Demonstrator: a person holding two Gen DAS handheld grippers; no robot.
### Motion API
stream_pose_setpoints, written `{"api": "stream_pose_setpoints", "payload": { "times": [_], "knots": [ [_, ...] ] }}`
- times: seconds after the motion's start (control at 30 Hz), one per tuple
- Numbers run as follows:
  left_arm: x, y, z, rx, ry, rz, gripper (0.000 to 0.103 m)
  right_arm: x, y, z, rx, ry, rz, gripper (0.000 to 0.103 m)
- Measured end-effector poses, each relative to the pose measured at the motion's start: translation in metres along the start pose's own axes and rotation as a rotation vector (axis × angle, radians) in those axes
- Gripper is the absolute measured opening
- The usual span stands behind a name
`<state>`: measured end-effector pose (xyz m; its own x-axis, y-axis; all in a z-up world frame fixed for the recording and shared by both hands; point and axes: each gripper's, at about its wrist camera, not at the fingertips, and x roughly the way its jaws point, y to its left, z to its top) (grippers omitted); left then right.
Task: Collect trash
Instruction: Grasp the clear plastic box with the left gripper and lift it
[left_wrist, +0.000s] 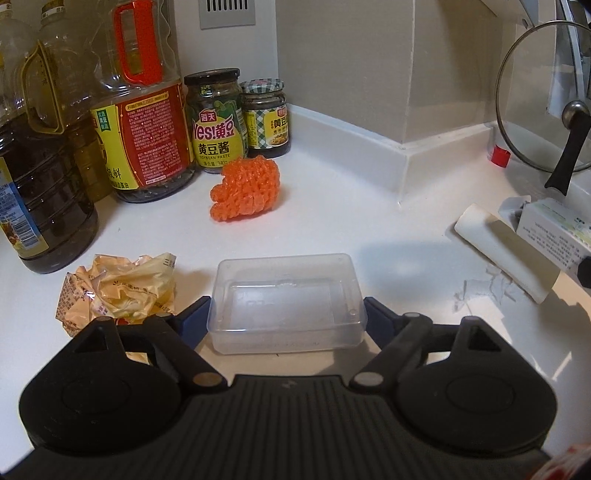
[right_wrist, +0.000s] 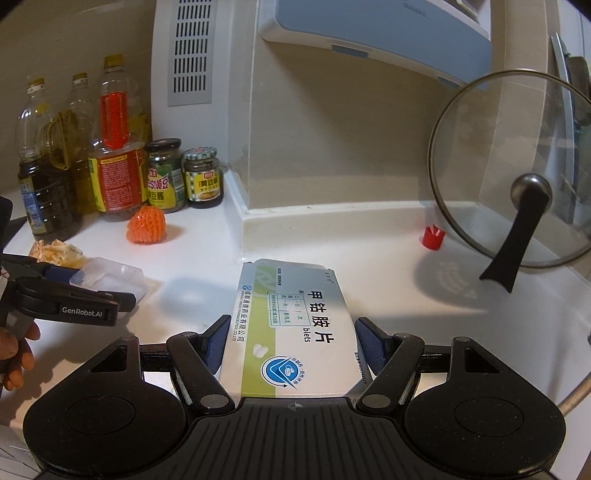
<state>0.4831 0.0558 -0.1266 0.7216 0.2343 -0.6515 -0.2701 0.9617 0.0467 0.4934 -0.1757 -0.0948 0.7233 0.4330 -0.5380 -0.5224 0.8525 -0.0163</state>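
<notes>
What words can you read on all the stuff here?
"甲钴胺片": medicine box between the right gripper fingers.
"GenRobot.AI": left gripper, seen from the right camera.
"海天 Yes!黄豆", "黄豆酱", "SOYBEAN PASTE": tall jar.
"黄豆": short jar; the rest is cut off.
Too small or blurred: big bottle labels, yellow wrapper, the box's small print.

Counter tally. Oil bottles: three (right_wrist: 44, 173), (right_wrist: 79, 147), (right_wrist: 116, 147). Sauce jars: two (left_wrist: 218, 118), (left_wrist: 266, 116). Orange foam net: one (left_wrist: 245, 190). Crumpled yellow wrapper: one (left_wrist: 118, 288). Clear plastic tub: one (left_wrist: 286, 299). Medicine box: one (right_wrist: 291, 332). White paper roll: one (left_wrist: 506, 254). Glass pot lid: one (right_wrist: 517, 170). Red bottle cap: one (right_wrist: 432, 238). Grippers: two (left_wrist: 284, 317), (right_wrist: 291, 347).
</notes>
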Motion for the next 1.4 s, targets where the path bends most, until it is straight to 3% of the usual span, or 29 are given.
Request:
{"api": "stream_pose_setpoints", "payload": {
  "times": [0.33, 1.0, 1.4],
  "knots": [
    [-0.023, -0.004, -0.013, -0.007, 0.005, -0.045, 0.084, -0.009, -0.003, -0.007, 0.035, 0.003, 0.018, 0.071],
    [-0.136, -0.012, -0.067, -0.086, -0.009, -0.066, 0.084, -0.076, 0.012, -0.047, 0.074, -0.025, 0.12, 0.071],
    [-0.185, -0.012, -0.119, 0.011, 0.008, -0.228, 0.084, -0.162, 0.056, -0.097, 0.143, -0.051, 0.043, 0.071]
  ]
}}
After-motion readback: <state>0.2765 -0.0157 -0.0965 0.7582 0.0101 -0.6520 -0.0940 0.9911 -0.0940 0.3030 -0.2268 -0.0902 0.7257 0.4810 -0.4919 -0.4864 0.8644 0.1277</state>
